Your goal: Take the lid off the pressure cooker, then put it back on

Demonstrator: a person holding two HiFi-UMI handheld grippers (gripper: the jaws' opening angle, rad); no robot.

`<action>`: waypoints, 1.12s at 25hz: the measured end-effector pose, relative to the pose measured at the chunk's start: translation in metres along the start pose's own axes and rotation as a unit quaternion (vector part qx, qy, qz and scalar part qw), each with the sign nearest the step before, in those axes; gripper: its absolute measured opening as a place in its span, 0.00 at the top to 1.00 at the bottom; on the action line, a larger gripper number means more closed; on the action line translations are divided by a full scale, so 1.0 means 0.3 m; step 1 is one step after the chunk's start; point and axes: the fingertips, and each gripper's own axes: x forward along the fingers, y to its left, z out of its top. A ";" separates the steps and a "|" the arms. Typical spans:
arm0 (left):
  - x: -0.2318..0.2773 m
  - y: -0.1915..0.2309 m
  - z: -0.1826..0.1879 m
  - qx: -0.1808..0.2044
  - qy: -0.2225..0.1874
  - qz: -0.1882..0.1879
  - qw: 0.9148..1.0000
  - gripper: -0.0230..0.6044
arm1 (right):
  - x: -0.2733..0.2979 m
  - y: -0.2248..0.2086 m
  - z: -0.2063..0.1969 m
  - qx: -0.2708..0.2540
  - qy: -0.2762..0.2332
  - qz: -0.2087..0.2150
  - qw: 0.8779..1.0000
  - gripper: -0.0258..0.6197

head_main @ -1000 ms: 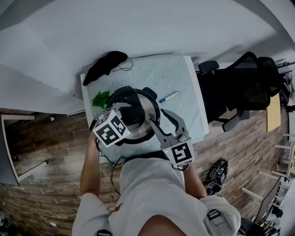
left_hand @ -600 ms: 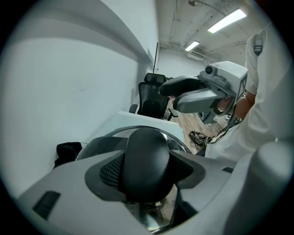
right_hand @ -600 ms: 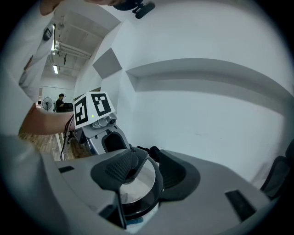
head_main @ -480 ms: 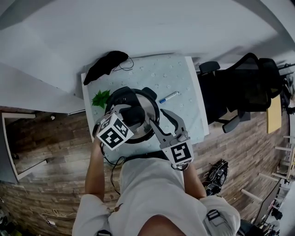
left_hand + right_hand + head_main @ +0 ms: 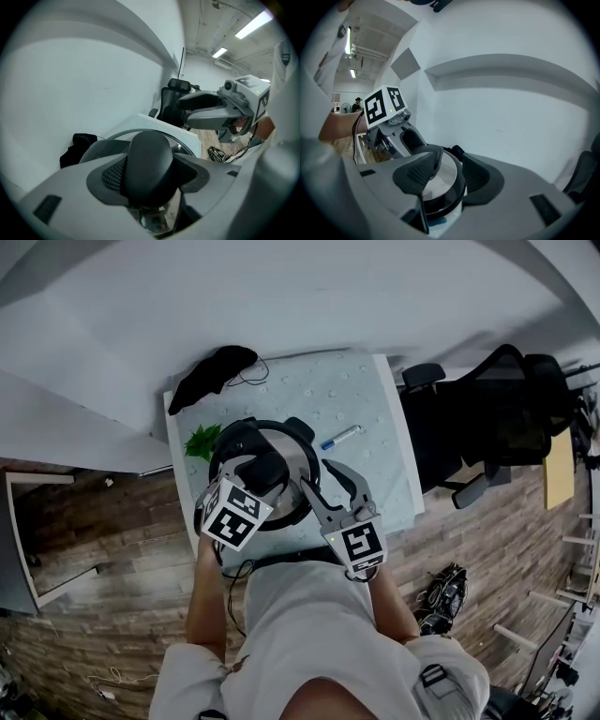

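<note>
The pressure cooker [image 5: 292, 457] stands at the near side of the pale table [image 5: 375, 390]; it has a silver lid [image 5: 440, 180] with a black handle [image 5: 265, 471]. My left gripper [image 5: 258, 479] reaches in from the near left. It is shut on that black handle [image 5: 149, 161], which fills the space between its jaws. My right gripper [image 5: 325, 486] is open at the cooker's right rim. The lid's edge shows between its spread jaws, and I cannot tell whether a pad touches it. The cooker's body is mostly hidden under the grippers.
On the table lie a black cloth [image 5: 216, 371] with a cable at the far left, a green leafy sprig [image 5: 203, 442] left of the cooker, and a blue-and-white pen [image 5: 342, 437] to its right. A black office chair [image 5: 487, 418] stands right of the table. A white wall runs behind.
My left gripper has rolled on the lid handle, and its marker cube has swung down and to the right. The right gripper has edged slightly left. The cooker stays in place.
</note>
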 end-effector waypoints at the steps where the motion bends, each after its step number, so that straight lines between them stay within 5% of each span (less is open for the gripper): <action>1: -0.001 0.001 0.000 -0.007 -0.002 0.006 1.000 0.53 | 0.003 -0.001 -0.006 0.002 0.001 0.000 1.000 0.67; 14: 0.000 0.015 0.004 -0.058 -0.026 0.061 0.996 0.52 | 0.018 0.004 -0.021 0.012 0.004 -0.002 1.000 0.67; 28: -0.158 0.041 0.095 -0.039 -0.181 0.103 0.977 0.48 | 0.022 0.026 0.015 0.001 -0.003 -0.014 1.000 0.68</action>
